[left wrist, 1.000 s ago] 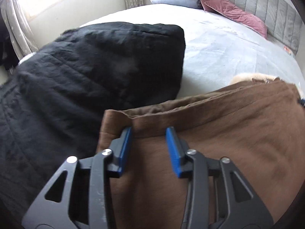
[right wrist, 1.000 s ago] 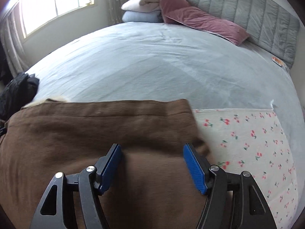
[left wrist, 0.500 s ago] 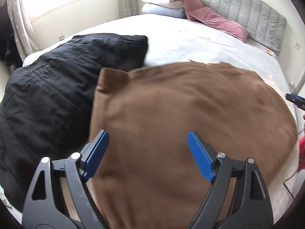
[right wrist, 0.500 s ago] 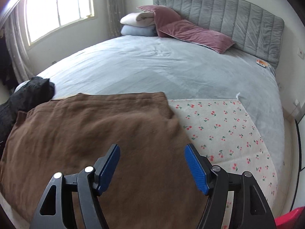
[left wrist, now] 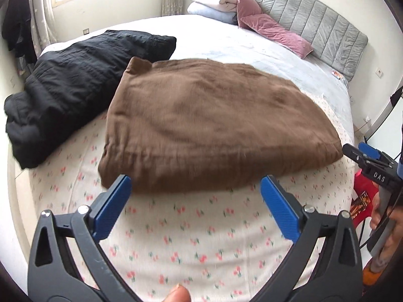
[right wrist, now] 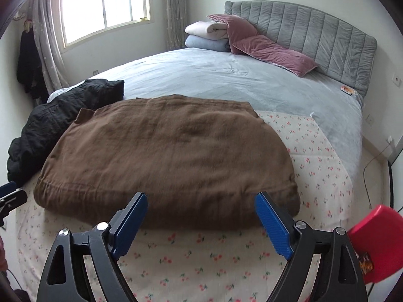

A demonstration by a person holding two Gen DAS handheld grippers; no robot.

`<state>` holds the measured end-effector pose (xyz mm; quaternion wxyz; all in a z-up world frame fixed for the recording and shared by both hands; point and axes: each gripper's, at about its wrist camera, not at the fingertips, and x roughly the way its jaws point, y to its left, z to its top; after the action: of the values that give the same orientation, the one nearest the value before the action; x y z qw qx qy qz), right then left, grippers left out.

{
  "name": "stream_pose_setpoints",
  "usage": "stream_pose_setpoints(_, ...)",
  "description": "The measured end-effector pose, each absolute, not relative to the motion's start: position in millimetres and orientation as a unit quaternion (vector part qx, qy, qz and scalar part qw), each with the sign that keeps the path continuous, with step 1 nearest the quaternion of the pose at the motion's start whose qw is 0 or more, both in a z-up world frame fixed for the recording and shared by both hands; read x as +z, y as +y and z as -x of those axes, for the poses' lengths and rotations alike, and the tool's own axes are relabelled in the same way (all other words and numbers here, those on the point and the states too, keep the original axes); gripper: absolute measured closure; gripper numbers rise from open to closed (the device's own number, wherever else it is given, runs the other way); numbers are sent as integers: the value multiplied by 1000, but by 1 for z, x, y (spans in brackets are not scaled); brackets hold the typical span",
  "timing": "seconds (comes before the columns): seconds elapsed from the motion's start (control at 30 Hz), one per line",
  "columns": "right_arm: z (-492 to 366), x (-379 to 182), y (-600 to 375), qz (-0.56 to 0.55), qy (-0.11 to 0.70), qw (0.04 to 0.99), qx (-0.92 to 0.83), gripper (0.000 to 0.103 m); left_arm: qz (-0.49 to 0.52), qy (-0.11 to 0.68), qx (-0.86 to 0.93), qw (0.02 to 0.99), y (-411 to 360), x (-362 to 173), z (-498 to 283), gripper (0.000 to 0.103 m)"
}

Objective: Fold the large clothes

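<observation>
Lying folded on the bed [right wrist: 252,80], brown garment [right wrist: 163,156], its near edge short of the floral sheet's [right wrist: 201,259] edge.
Left tongs [left wrist: 195,210] and right tongs [right wrist: 201,222], jaws just widened, gape empty above the sheet.

"DAS" on right hand-held gripper [left wrist: 366,154]

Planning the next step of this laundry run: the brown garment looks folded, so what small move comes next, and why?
Probably swing the left hand-held gripper toward the black garment. The brown garment lies folded on the floral sheet, both grippers' jaws have just been opening with nothing between them, and the black one is crumpled.
</observation>
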<state>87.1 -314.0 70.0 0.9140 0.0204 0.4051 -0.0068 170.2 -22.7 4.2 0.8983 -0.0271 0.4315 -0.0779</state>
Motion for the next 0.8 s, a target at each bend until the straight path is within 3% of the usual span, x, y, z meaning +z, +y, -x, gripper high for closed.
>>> stream_pose_setpoints(0.23, -38, 50, -288, -4, 432, 902, -27, 11, 5, 464, -31, 885, -31, -13, -138, 1)
stream_pose_setpoints(0.8, -20, 23, -277, 19, 447, 894, -20, 11, -4, 483, 0, 875, -59, -56, -124, 1)
